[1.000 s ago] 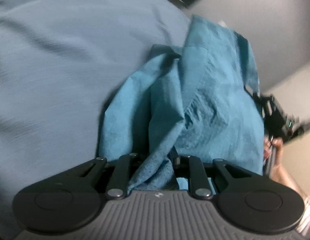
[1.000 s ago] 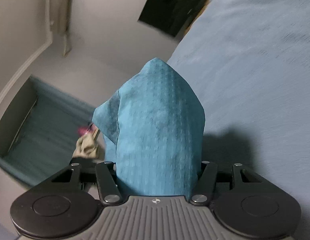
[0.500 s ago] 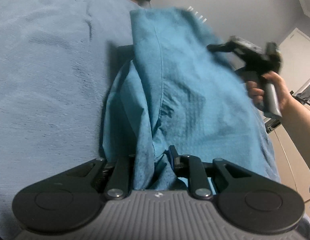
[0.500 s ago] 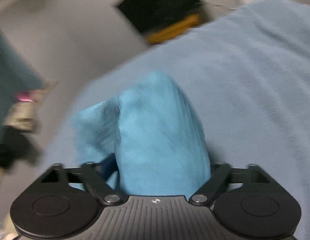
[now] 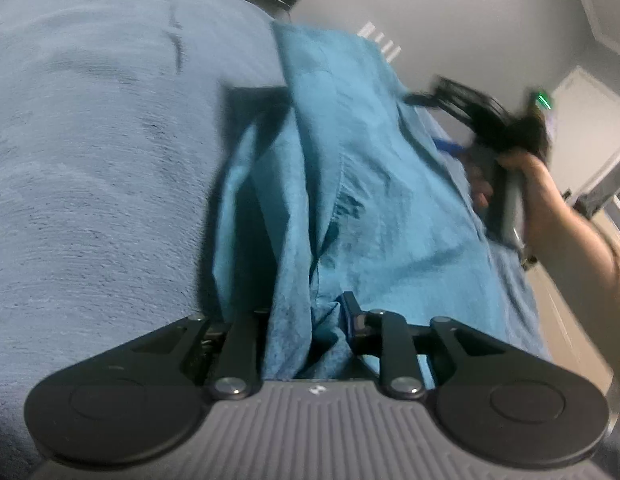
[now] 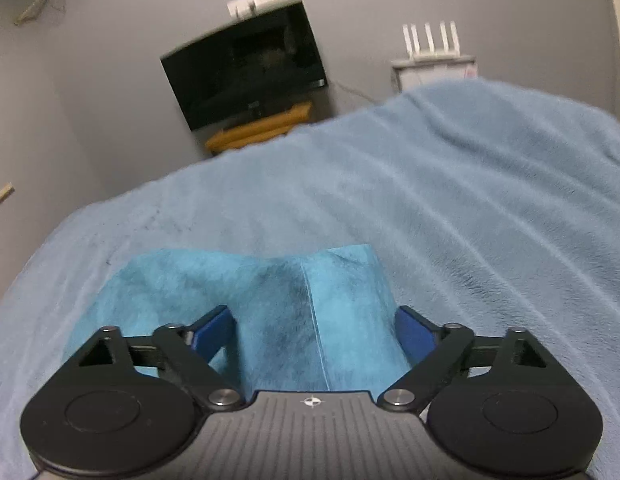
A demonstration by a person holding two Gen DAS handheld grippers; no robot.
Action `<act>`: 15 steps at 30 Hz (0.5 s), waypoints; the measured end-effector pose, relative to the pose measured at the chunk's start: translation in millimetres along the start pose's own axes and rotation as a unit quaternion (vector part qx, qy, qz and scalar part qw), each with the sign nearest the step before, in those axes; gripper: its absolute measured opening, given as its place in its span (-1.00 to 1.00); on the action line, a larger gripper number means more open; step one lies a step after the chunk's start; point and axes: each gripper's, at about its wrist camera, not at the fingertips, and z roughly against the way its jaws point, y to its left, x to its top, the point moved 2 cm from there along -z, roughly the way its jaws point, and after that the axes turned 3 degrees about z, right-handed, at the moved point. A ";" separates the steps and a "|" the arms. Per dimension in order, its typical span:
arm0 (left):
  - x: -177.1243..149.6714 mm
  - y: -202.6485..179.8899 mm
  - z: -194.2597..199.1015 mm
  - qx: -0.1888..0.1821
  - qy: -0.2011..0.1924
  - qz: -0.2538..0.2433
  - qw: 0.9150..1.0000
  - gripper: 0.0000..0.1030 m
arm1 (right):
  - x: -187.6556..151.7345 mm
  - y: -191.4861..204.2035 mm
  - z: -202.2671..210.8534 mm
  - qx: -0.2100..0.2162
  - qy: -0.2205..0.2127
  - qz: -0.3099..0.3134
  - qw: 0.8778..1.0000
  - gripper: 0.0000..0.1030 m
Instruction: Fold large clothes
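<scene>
Garment: a crumpled teal woven garment (image 5: 370, 184) lies on the pale blue fleece blanket (image 5: 90, 168), ahead of both grippers.
Left gripper (image 5: 310, 320): nearly closed, pinching a bunched fold, jaws easing open.
Right gripper (image 6: 314, 332): wide, narrowing, cloth between untouched pads.
Risk: the fold may slip free and collapse.

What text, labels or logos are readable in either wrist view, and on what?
No readable words or numbers in either view.
Small white emblem on the grey ribbed housing of the left claw: a mark, not letters.
Small white crosshair emblem on the right claw housing: no letters.
Black flat television screen: a pale mark at its lower edge, too blurred to read.
</scene>
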 end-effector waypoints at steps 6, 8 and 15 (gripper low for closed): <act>-13.7 -12.2 14.9 -0.008 -0.012 -0.026 1.000 -0.61 | -66.1 -26.9 118.4 0.021 -0.023 -0.018 0.999 0.71; -15.8 -13.5 16.4 -0.014 -0.013 -0.020 1.000 -0.61 | -93.1 -38.0 153.3 0.013 -0.008 -0.006 1.000 0.72; -17.9 -11.0 24.3 -0.014 -0.010 -0.002 1.000 -0.61 | -184.9 -51.7 241.7 -0.005 0.068 0.027 0.997 0.69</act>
